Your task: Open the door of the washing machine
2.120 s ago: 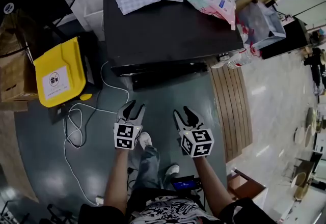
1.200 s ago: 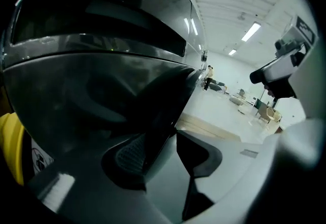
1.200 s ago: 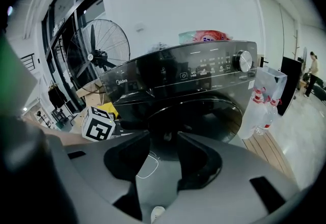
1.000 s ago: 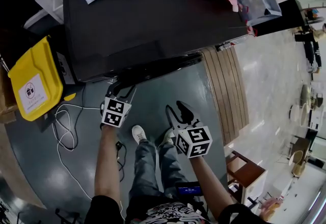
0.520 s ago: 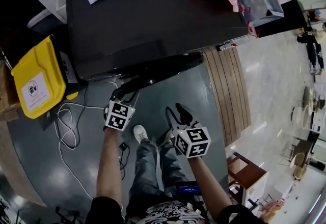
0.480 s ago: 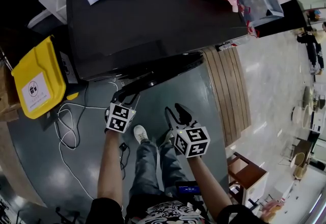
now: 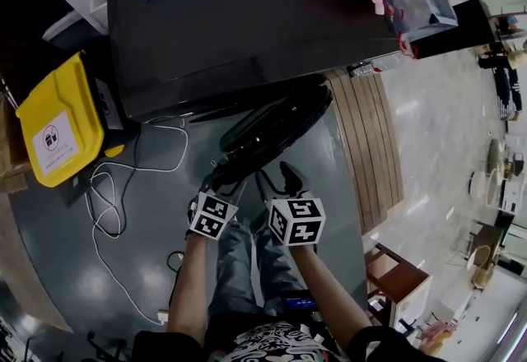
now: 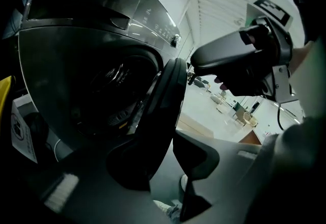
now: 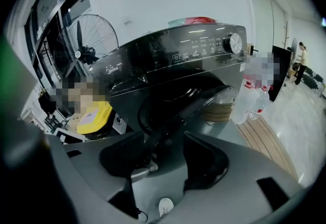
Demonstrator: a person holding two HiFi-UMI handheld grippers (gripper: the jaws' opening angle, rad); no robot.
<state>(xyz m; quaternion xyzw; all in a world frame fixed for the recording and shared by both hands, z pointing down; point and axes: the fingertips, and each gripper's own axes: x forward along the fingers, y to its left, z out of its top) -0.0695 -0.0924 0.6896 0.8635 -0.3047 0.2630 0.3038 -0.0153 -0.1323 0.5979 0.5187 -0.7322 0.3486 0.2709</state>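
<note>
L gripper has just been closing and pinches the door rim so I can swing it. Door's ajar, partway off the washing machine. R gripper has just spread wide; the rim's between its jaws, untouched, prob. on standby.

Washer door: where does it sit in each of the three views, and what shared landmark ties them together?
Head view: the door is at centre, swung out from the machine front toward the person.
Left gripper view: door at centre, edge-on, a dark, nearly upright band.
Right gripper view: door at centre, slanting from upper right to lower left.
Shared landmark: the yellow bin, left of the machine in every view.
</note>
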